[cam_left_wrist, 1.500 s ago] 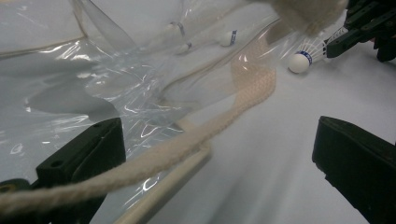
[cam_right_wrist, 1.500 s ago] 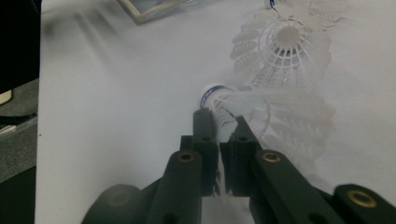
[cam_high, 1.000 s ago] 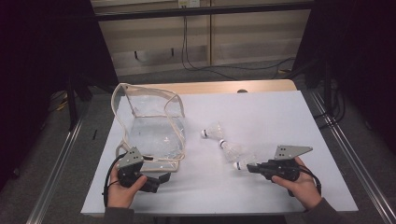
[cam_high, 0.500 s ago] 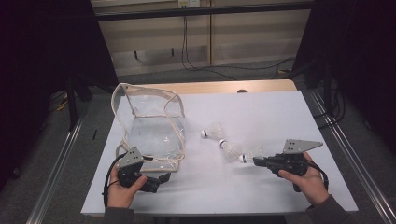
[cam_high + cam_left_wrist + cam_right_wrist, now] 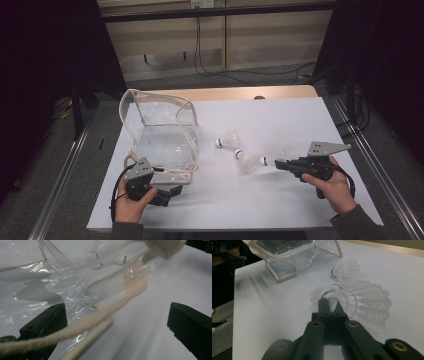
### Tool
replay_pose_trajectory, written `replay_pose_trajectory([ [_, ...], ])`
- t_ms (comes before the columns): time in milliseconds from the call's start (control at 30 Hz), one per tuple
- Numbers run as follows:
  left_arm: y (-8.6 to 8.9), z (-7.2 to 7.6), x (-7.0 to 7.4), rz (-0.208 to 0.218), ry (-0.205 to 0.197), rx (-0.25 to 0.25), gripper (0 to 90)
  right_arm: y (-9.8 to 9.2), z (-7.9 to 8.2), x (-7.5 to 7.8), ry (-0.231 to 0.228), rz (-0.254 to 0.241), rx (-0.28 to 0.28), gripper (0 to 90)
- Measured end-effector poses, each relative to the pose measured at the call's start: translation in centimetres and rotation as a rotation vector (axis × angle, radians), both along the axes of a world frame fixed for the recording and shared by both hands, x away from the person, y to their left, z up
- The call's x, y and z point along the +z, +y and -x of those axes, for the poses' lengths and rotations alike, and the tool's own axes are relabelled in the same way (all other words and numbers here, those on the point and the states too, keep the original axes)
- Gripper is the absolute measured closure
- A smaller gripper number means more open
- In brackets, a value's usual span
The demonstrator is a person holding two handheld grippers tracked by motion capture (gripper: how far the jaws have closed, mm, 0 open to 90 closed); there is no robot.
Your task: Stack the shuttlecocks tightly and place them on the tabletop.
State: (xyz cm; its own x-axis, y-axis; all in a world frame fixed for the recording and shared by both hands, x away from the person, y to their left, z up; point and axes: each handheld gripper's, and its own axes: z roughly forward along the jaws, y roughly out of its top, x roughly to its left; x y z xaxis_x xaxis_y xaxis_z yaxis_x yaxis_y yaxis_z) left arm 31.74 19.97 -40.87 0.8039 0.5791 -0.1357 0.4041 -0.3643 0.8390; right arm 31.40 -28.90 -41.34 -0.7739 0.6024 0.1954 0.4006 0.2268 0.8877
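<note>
Clear plastic bag (image 5: 162,135) with cream webbing trim stands open on the white table (image 5: 280,200); it serves as the landmark. High view: the left gripper (image 5: 172,191) sits at the bag's near edge. To the right of the bag lie two shuttlecocks, one (image 5: 227,142) nearer the bag's far corner, another (image 5: 247,161) just beyond it. Farther right of the bag, the right gripper (image 5: 278,164) pinches a third shuttlecock (image 5: 269,160), clear of the other two.

Left gripper view: jaws stand wide apart, unclenched, nothing pressed. The bag's cream strap (image 5: 107,313) crosses between them, near the left jaw; the bag's wall (image 5: 50,282) crumples just beyond. To hold the mouth open well, the left gripper likely needs to close on the strap or rim, not on slack film.

Right gripper view: jaws are clenched on the held shuttlecock (image 5: 362,302) near its cork end, feathers fanning right. The bag (image 5: 294,257) lies up and left, well apart from it. Judgement: carry it high over the bag's rim, cork first, and avoid crushing feathers or snagging the trim; let go only once inside.
</note>
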Motion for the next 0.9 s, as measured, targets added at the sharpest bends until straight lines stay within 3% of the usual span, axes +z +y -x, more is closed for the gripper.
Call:
replay_pose_trajectory([
  [233,0.0,0.0,-0.1,0.008,-0.003,0.001,2.7,0.1,-0.7,0.0,0.005,0.005,-0.005,89.5],
  [567,0.0,-0.1,-0.1,0.012,-0.003,0.002,2.7,-0.5,-1.6,0.0,0.017,-0.024,-0.033,89.5],
  [900,0.1,-0.2,-0.1,0.011,-0.012,0.000,2.8,-0.4,-2.4,0.3,0.012,-0.015,-0.051,89.5],
])
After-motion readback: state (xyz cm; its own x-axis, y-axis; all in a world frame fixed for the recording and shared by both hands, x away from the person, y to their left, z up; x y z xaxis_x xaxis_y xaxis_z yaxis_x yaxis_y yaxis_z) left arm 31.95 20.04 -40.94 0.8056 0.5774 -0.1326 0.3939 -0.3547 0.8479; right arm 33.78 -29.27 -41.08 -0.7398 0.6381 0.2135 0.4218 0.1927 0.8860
